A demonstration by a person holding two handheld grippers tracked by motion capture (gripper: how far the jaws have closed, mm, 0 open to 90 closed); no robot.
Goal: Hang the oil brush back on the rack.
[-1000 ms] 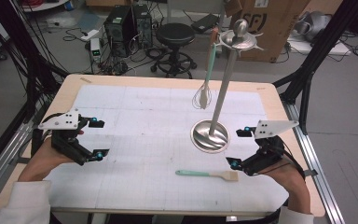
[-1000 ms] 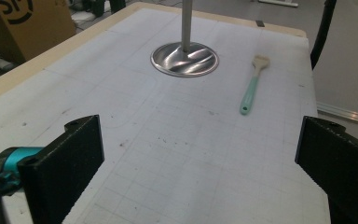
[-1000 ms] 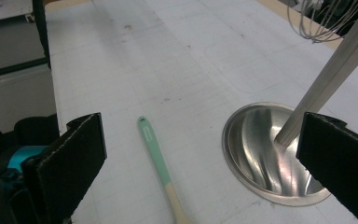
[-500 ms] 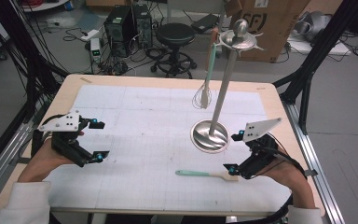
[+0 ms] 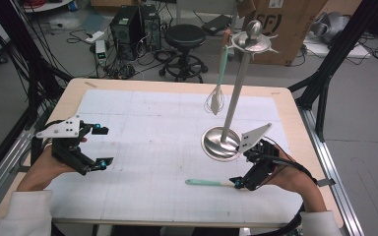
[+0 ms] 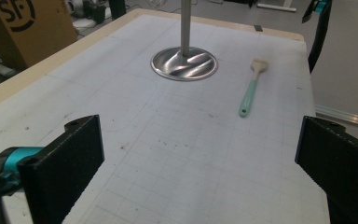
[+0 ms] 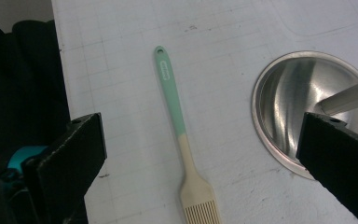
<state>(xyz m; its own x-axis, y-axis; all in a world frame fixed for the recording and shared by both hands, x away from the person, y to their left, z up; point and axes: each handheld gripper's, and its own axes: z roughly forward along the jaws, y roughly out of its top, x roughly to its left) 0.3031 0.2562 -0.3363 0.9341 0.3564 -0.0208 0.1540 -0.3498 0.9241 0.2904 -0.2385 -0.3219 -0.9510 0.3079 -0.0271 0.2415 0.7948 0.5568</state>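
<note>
— Wooden table with pale edge, covered by white gridded sheet. Around it, black frame posts at far right and far left.

— Beyond the far edge, grey floor, a little glossy. Black round stool on wheeled base, near centre.

— Left of the stool, black computer tower, with white power strip and many loose cables beside.

— At far right, brown cardboard box with black letters. Also seen at top left of the left gripper view.

— Light even, soft, without hard shadows. Aluminium rail along the right side of table.
</note>
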